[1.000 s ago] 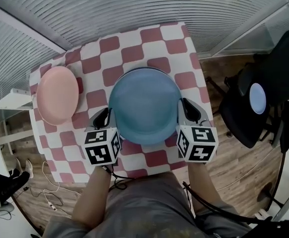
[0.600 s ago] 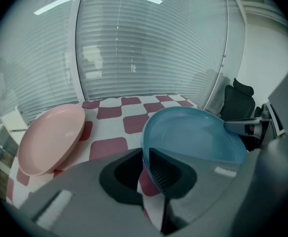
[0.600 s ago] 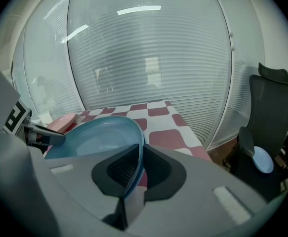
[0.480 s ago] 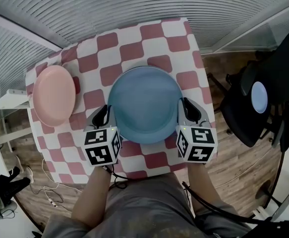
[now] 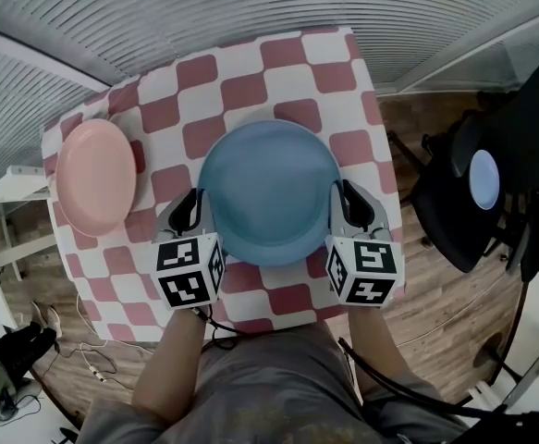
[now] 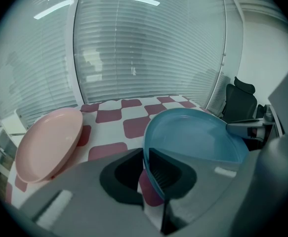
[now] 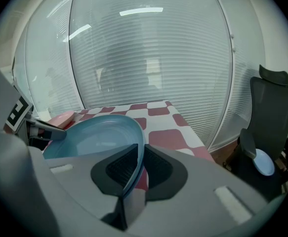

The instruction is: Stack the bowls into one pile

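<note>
1. Pink bowl point(image 5: 95, 176): at the left edge of the head view, on the red-and-white checked table point(image 5: 241, 91). Its open side faces up. It is shallow, plain and smooth. Its outline here is an oval, longer up-down in the frame.
2. Left gripper point(image 5: 193, 209): lower centre-left, pointing up the frame. Its 2 jaws are closed onto the left rim of the blue bowl, and in the left gripper view point(image 6: 144, 168) the thin rim runs between the dark ribbed pads point(image 6: 164, 173).
3. Blue bowl point(image 5: 269, 192): in the frame's middle, between both grippers and well apart from the pink bowl. It is open side up, round, so it has no long axis. It is wide and shallow, plain matte blue, and larger than the pink one. I cannot tell whether it rests on the table.
4. Right gripper point(image 5: 343, 203): lower centre-right, also pointing up the frame. Its jaws pinch the bowl's right rim, seen edge-on between the pads in the right gripper view point(image 7: 140, 168).
5. Chair point(image 5: 491, 174): black, at the right edge, off the table.
</note>
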`<state>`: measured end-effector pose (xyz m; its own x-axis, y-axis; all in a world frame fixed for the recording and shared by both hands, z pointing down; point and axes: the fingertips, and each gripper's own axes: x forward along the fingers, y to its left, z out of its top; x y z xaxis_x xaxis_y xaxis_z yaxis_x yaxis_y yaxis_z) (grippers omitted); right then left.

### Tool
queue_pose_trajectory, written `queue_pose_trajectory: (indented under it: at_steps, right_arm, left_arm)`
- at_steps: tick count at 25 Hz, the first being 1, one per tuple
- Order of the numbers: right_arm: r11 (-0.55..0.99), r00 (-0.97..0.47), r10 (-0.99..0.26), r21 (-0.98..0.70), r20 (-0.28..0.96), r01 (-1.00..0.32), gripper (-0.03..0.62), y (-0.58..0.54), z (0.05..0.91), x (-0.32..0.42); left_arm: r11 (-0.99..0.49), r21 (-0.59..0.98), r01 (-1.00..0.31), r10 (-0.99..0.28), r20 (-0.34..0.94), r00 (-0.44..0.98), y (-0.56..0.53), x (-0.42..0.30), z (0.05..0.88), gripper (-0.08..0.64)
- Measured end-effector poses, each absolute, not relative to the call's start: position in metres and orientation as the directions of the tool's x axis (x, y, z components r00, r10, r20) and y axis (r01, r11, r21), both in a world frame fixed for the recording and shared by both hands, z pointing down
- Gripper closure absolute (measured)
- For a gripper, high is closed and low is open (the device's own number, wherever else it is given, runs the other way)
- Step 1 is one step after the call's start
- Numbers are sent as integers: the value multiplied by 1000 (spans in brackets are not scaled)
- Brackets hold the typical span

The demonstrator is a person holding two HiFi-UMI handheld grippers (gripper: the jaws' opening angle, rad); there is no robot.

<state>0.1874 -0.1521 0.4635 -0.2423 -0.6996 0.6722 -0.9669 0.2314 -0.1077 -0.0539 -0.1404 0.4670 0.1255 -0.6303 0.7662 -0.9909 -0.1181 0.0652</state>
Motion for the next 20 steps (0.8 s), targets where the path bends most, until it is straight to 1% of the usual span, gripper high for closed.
queue_pose_trajectory:
  at_steps: [7,10,14,20]
  right_arm:
    - [268,-269,-702,-105,659,-958,460,-153,460,183]
    - [270,-261,-733,-83,628,-959,448,-157,448,185]
    - [283,-268,-765,-68,585,-957,454,-156,430,180]
    - [337,-311,-757,-65,574,-939,477,-133,421,157]
  left_arm:
    - [-125,57,-990,-675,726,128,-146,-52,457,517]
    - [-122,46,-991,-704,700,119,-147,-54,447,517]
    - [-111,47,-993,-732,671,113,-144,-57,437,517]
    - [-118,60,-991,-755,643,128,-125,-57,425,517]
